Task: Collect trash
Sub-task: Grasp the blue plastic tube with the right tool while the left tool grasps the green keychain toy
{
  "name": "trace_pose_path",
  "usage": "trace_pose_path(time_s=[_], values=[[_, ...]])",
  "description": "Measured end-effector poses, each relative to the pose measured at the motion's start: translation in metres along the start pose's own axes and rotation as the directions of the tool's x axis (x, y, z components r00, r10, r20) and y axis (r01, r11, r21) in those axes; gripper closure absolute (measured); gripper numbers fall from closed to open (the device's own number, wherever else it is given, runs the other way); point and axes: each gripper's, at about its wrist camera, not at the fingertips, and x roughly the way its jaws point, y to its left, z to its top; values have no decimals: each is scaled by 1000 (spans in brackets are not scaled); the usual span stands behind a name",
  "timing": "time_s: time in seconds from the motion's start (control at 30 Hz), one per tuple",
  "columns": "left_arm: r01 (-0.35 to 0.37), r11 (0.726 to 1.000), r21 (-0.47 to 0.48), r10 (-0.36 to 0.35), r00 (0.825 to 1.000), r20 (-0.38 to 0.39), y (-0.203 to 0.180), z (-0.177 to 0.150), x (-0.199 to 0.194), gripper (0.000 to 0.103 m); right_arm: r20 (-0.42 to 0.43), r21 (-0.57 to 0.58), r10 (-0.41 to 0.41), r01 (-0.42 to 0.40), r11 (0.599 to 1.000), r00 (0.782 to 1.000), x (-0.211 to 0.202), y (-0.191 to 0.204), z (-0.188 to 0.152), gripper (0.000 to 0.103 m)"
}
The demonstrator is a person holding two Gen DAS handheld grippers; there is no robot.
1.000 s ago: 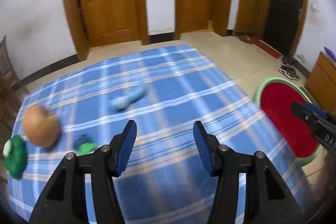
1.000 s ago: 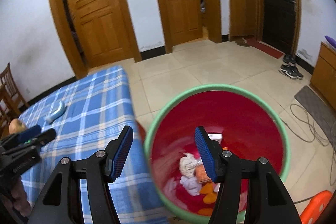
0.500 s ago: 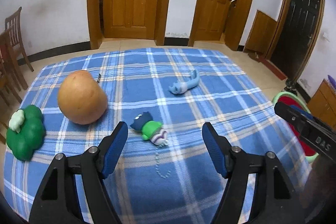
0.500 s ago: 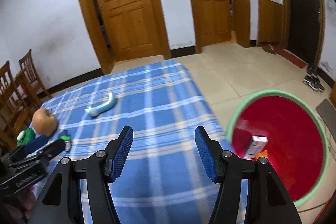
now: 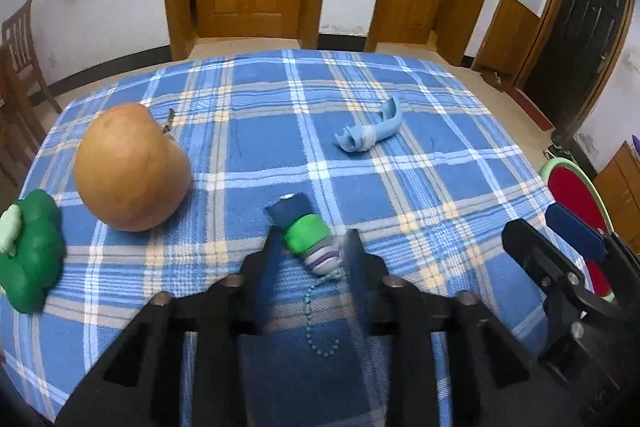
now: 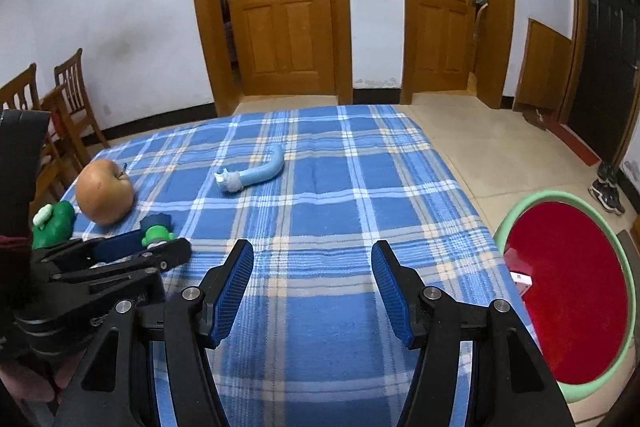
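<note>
A small green, navy and striped toy with a bead chain (image 5: pixel 310 241) lies on the blue plaid cloth (image 5: pixel 420 187). My left gripper (image 5: pixel 312 247) is down around it, jaws narrowed on both sides of it and blurred; I cannot tell if they press it. The toy also shows in the right wrist view (image 6: pixel 158 233), beside the left gripper (image 6: pixel 132 253). A light blue curved piece (image 5: pixel 370 135) lies farther back; it shows in the right wrist view (image 6: pixel 252 177) too. My right gripper (image 6: pixel 312 291) is open and empty above the cloth.
A brown pear-shaped fruit (image 5: pixel 130 167) and a green lump (image 5: pixel 32 251) sit at the left. A red bin with a green rim (image 6: pixel 568 283) stands on the floor at the right, with a small box in it. Wooden chairs (image 6: pixel 60 99) stand far left.
My left gripper has dropped onto the small green toy and its jaws have narrowed around it. My right gripper has swung left from above the bin to above the cloth.
</note>
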Motion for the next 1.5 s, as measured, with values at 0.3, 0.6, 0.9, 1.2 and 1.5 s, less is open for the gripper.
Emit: trace_pose_path(time_s=[0.3, 0.6, 0.9, 1.2, 1.5], values=[[77, 995, -70, -76, 997, 12, 15, 0, -2, 73, -73, 71, -20, 25, 997, 997, 22, 3, 13, 40], [55, 997, -46, -55, 998, 6, 12, 1, -1, 73, -116, 72, 15, -7, 997, 993, 69, 33, 67, 33], [50, 997, -56, -50, 999, 8, 15, 1, -1, 73, -237, -29, -79, 74, 997, 968, 139, 58, 83, 32], [53, 997, -63, -52, 999, 8, 15, 0, -2, 74, -183, -93, -50, 33, 995, 982, 136, 72, 73, 86], [92, 993, -68, -92, 996, 10, 18, -1, -4, 73, -182, -85, -21, 5, 996, 983, 128, 64, 72, 87]])
